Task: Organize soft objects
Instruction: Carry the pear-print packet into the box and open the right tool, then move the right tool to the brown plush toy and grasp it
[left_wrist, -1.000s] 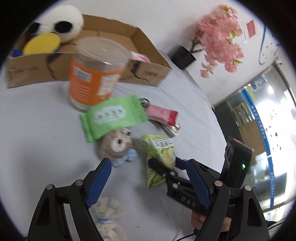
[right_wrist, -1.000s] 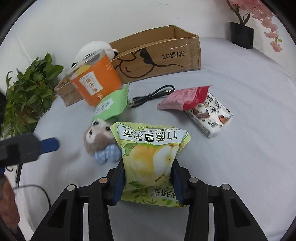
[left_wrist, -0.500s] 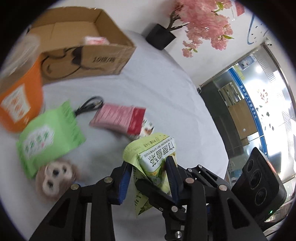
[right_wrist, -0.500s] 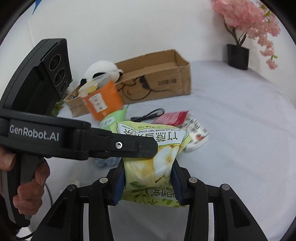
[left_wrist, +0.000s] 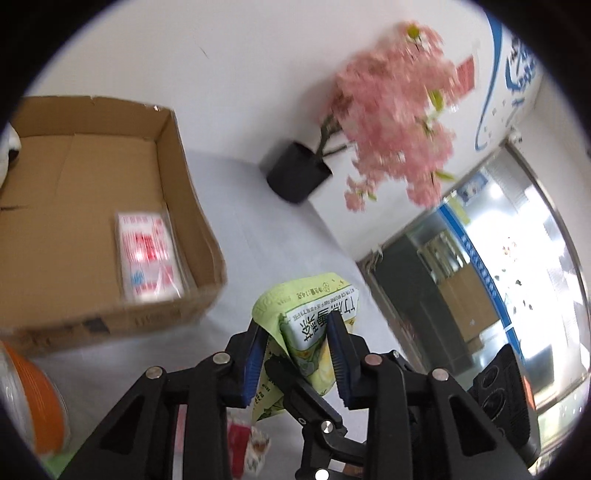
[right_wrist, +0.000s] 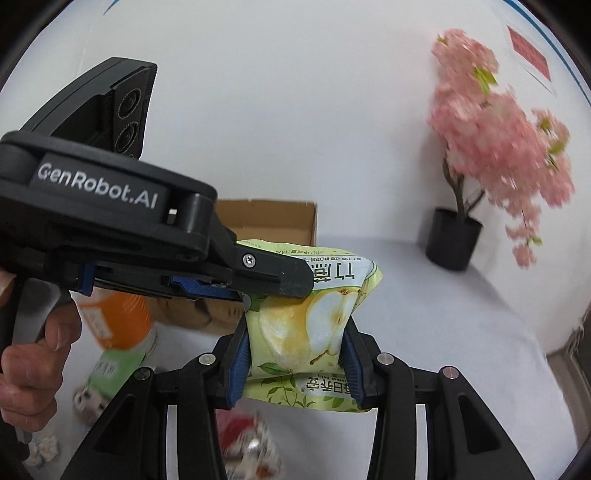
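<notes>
A yellow-green pear tea pouch (right_wrist: 317, 321) hangs in the air above the white table. My right gripper (right_wrist: 295, 354) is shut on its lower half, blue pads pressing both sides. My left gripper (right_wrist: 275, 290) comes in from the left and pinches the pouch's top corner; its jaws are closing, and the pouch crumples between them. In the left wrist view the pouch (left_wrist: 314, 306) is squeezed between the left gripper's (left_wrist: 295, 350) blue pads. The open cardboard box (left_wrist: 177, 206) lies behind and to the left, with a pink-and-white packet (left_wrist: 147, 254) inside.
An orange canister (right_wrist: 114, 321), a green wipes pack (right_wrist: 110, 369) and a brown plush toy (right_wrist: 86, 402) lie on the table below left. A red packet (right_wrist: 243, 435) lies under the grippers. A pink flowering plant in a black pot (right_wrist: 452, 240) stands at the back right. A person's hand (right_wrist: 33, 369) grips the left handle.
The left gripper swung over from the plush toy and closed on the pouch's top. Both grippers then rose with the pouch, and the views tilted up toward the box and wall.
</notes>
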